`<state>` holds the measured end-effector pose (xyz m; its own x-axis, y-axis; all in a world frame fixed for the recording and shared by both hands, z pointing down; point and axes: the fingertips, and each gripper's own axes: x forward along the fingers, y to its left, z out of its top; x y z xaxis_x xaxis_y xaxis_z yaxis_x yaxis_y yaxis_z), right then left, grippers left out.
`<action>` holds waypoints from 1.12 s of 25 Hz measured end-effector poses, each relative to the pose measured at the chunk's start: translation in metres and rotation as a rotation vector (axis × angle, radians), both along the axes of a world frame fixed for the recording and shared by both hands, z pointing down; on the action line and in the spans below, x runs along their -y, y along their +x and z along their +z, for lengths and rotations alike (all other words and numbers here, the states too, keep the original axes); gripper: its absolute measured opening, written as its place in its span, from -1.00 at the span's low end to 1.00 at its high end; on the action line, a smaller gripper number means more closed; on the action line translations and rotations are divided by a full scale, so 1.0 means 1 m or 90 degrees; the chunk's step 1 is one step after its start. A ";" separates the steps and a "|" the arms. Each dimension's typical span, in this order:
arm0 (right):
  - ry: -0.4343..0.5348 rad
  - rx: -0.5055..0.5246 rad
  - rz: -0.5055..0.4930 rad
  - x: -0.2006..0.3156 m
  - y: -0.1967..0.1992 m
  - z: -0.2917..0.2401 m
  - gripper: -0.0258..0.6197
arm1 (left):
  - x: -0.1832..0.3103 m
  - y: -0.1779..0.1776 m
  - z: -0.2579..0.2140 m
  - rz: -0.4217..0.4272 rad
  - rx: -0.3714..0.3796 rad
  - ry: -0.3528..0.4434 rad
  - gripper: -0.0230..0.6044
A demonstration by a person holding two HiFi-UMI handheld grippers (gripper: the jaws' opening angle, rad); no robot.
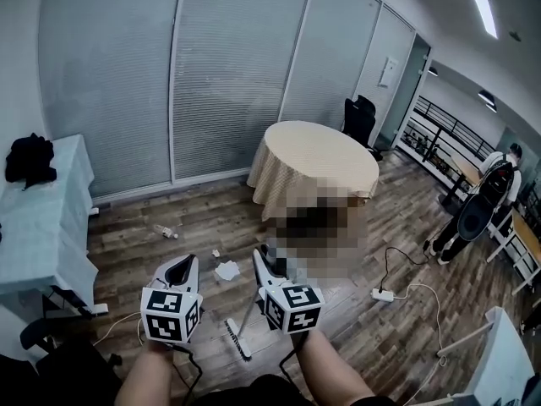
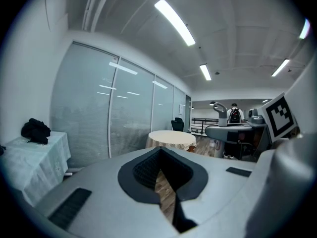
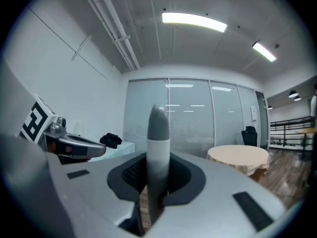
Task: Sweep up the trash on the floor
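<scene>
Head view: the broom (image 1: 237,340) rests its head on the wood floor (image 1: 194,205) near the person, with crumpled paper (image 1: 226,270) just beyond it and a bottle (image 1: 166,231) farther left; the sweep probably goes best in short strokes that draw the far litter toward one pile

Left gripper view: the left tongs (image 2: 159,155) are closed, with nothing between them

Right gripper view: the right tongs (image 3: 156,175) are clamped on the broom's grey handle (image 3: 158,138), which stands upright

The floor (image 1: 135,227) is matt wood plank, with crumpled white paper (image 1: 226,270) lying on it. The tablecloth (image 1: 314,161) is soft cream fabric. The broom handle (image 3: 158,148) looks like smooth grey plastic.
</scene>
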<state>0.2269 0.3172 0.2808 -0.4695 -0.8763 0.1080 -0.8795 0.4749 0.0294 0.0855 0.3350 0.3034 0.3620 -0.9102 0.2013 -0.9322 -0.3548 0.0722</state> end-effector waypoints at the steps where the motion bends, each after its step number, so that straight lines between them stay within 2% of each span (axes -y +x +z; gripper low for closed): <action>1: 0.002 0.002 0.003 0.003 -0.005 -0.002 -0.72 | 0.002 -0.007 0.001 0.000 0.000 -0.002 -0.95; 7: 0.017 0.015 0.000 0.022 -0.034 -0.008 -0.72 | 0.014 -0.038 0.011 -0.013 -0.002 -0.011 -0.95; 15: 0.006 0.016 -0.045 0.075 -0.071 0.010 -0.72 | 0.056 -0.077 0.029 -0.061 0.007 -0.022 -0.95; 28: -0.075 -0.006 -0.098 0.219 -0.070 0.059 -0.72 | 0.189 -0.089 0.046 -0.130 0.038 -0.055 -0.94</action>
<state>0.1570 0.0981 0.3400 -0.5955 -0.7755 0.2099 -0.7964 0.6042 -0.0268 -0.0036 0.1458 0.3494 0.1573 -0.9420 0.2966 -0.9875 -0.1534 0.0365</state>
